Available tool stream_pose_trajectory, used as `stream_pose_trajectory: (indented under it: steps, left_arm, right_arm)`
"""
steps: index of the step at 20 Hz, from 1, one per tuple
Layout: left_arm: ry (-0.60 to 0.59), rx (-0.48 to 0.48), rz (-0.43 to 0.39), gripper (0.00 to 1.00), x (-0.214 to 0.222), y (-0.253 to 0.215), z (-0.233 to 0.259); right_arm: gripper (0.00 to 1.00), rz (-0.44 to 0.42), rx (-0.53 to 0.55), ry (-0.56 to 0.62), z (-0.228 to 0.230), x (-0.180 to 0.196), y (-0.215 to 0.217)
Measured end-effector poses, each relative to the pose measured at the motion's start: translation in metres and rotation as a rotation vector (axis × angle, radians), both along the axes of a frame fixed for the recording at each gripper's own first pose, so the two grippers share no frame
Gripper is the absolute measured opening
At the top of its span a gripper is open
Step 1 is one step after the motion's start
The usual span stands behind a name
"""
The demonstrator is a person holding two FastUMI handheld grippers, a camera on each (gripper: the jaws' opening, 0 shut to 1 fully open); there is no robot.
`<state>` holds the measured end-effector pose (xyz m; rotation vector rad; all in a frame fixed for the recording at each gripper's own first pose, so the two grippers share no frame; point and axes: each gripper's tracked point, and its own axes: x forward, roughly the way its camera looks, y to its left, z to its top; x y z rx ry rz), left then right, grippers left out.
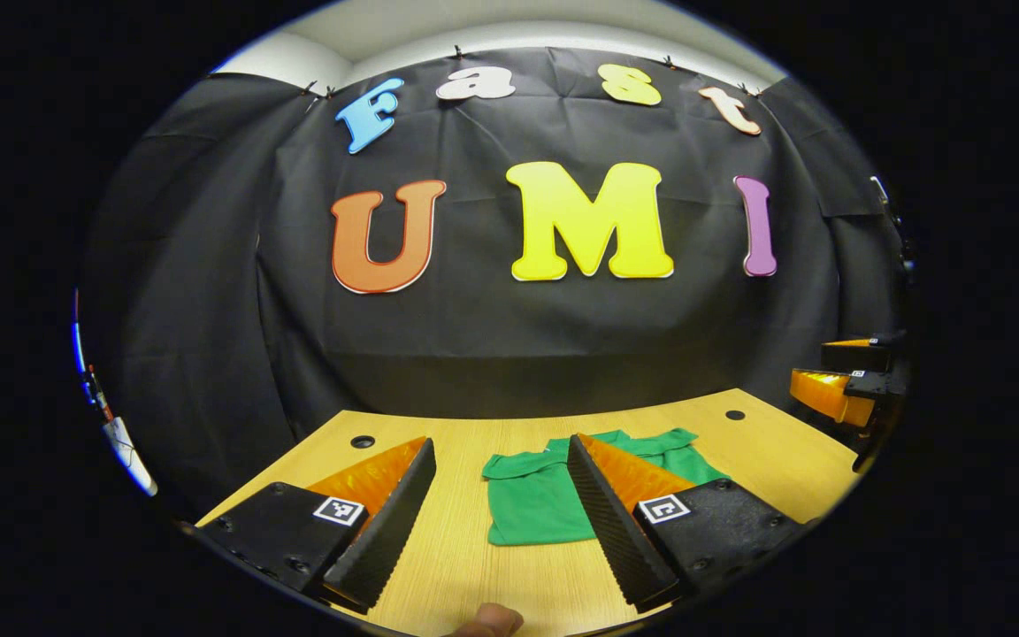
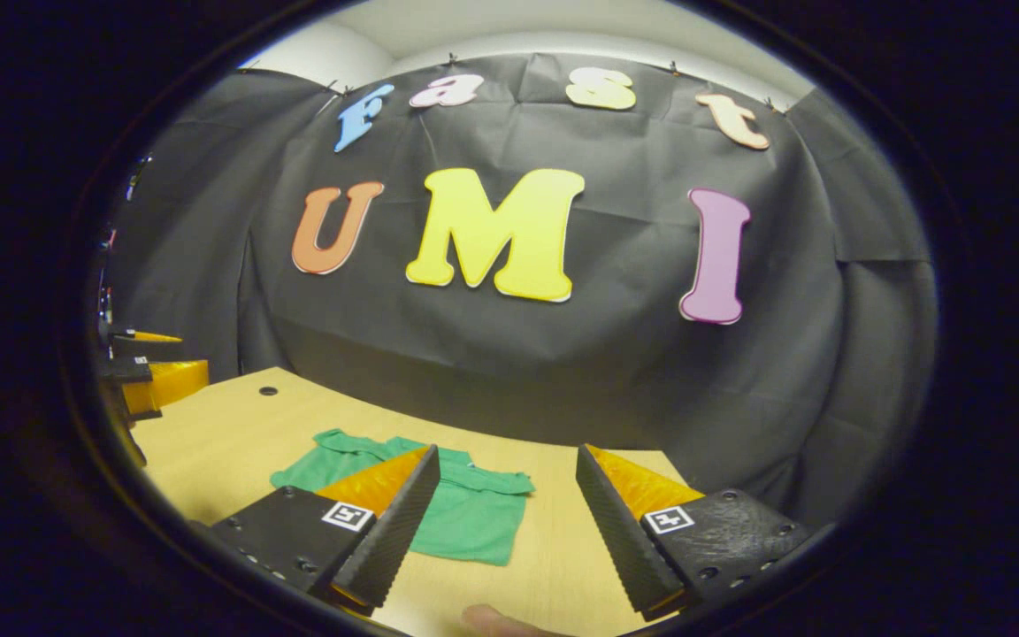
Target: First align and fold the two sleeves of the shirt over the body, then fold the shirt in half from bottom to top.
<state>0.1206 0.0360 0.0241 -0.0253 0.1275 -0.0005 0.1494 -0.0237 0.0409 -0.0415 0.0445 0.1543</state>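
A green shirt lies flat on the wooden table, collar toward the black cloth wall. It looks like a compact block with its sleeves short and tucked close, though whether they are folded over the body I cannot tell from here. Both tools are held back above the near edge, probably to keep the cloth in sight: the left gripper has its fingers spread wide with nothing between them, and the right gripper is likewise apart and holding nothing. Each carries small square black-and-white marker tags, not readable words. A fingertip shows below the left one.
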Motion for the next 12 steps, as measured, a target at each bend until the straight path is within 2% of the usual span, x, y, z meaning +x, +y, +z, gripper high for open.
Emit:
stream_pose_trajectory:
  steps: [4, 5, 6, 9, 12]
  left_arm:
    - [0.061, -0.015, -0.012, 0.96, -0.069, -0.017, -0.021]
    - [0.067, -0.025, -0.013, 1.0, -0.085, -0.021, -0.025]
    - [0.063, -0.034, -0.006, 0.96, -0.097, -0.023, -0.026]
    - [0.052, -0.034, -0.042, 0.96, -0.129, -0.036, -0.032]
    - [0.015, -0.038, -0.035, 0.96, -0.152, -0.033, -0.026]
  right_arm:
    - [0.95, -0.022, -0.02, -0.042, 0.007, -0.082, -0.001]
    - [0.95, -0.03, -0.004, -0.043, 0.005, -0.102, 0.0]
    - [0.97, -0.034, 0.013, -0.04, -0.001, -0.12, 0.001]
    - [0.96, -0.016, 0.008, -0.04, -0.018, -0.164, 0.01]
    - [0.97, -0.041, 0.018, -0.036, -0.035, -0.191, 0.006]
